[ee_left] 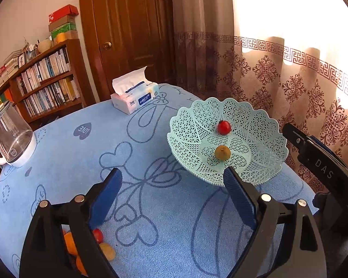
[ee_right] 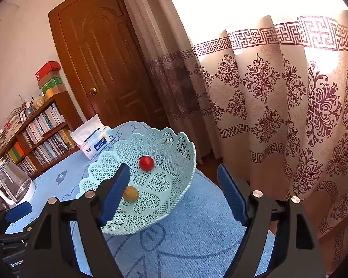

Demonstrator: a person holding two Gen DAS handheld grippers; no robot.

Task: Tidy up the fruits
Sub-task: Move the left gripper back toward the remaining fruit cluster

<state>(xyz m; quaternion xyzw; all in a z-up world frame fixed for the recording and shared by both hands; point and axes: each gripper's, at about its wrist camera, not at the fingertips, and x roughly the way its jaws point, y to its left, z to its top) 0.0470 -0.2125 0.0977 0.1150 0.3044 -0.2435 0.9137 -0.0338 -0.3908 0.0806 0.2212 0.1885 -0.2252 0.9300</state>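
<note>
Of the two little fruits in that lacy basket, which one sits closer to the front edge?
The yellowish-brown fruit. It sits nearer the basket's front rim, while the red tomato rests farther back.

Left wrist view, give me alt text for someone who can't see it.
An open left hand-held gripper hovers over a blue table cover, empty, facing a mint lattice basket holding a red tomato and a small brown fruit. More fruit waits by its left finger; a tissue pack and glass jug sit beyond.

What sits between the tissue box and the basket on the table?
Nothing: only bare blue tablecloth separates the tissue box from the basket, clearest in the left wrist view.
</note>
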